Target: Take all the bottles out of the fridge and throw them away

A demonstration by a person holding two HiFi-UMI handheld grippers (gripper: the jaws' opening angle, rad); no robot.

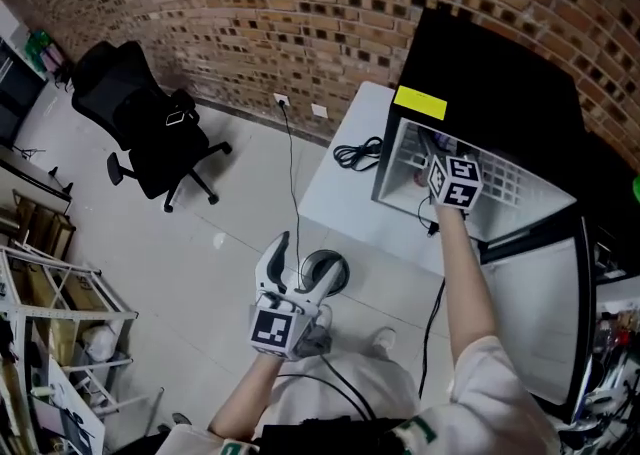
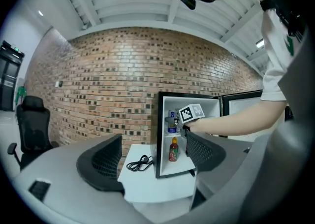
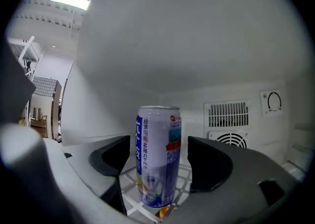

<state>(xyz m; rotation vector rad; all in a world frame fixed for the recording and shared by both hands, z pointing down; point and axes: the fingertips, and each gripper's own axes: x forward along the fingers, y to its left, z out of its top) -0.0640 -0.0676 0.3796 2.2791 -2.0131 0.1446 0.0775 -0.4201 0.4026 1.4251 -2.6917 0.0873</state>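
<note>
A small black fridge (image 1: 490,73) stands open on a low white table (image 1: 340,198). My right gripper (image 1: 436,151) reaches into its upper shelf. In the right gripper view the right gripper (image 3: 160,161) stands open around a tall blue and white can (image 3: 158,154) on the wire shelf, with a gap on each side of the can. From the left gripper view, the can (image 2: 171,122) is on the upper shelf and a red sauce bottle (image 2: 173,150) on the lower one. My left gripper (image 2: 155,156) is open and empty, held out well short of the fridge (image 2: 162,139).
The fridge door (image 1: 545,293) hangs open to the right. A black cable (image 1: 357,154) lies coiled on the table left of the fridge. A round grey bin (image 1: 325,271) sits on the floor under my left gripper (image 1: 305,265). An office chair (image 1: 150,123) stands far left.
</note>
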